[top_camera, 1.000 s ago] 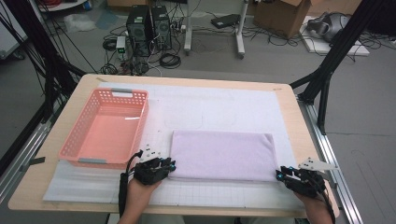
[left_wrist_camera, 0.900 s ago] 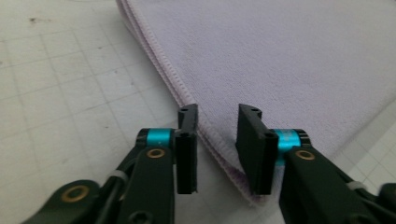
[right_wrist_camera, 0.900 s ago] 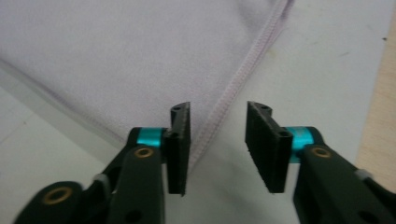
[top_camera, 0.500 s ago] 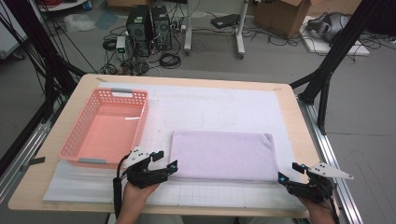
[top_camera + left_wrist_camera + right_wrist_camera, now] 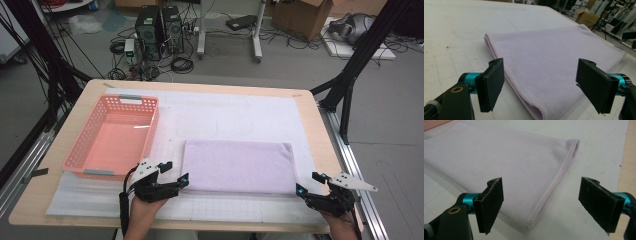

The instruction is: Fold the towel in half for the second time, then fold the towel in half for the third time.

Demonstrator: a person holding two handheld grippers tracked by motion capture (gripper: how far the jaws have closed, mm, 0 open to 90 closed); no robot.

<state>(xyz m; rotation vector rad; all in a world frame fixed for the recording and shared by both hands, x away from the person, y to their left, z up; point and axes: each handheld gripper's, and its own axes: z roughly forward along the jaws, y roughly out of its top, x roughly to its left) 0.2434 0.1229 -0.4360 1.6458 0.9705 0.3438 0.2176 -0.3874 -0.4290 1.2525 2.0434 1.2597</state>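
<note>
A lilac towel, folded into a flat rectangle, lies on the white mat. My left gripper sits at its near left corner and is open. Its jaws have just been opening, and in the left gripper view the towel's folded edge lies on the mat between them, with the pads clear of the cloth. My right gripper stands open at the near right corner. Its jaws have also just been opening, and in the right gripper view the hemmed corner rests untouched between them.
A pink plastic basket, with nothing in it, stands on the left of the mat, close to my left hand. The wooden table edge runs along the right. Black frame legs, computer towers and cables are on the floor beyond.
Both grippers' jaws have gone from closed at the towel's near corners to wide apart, letting go of the cloth. The towel lies flat. The hands have hardly moved.
</note>
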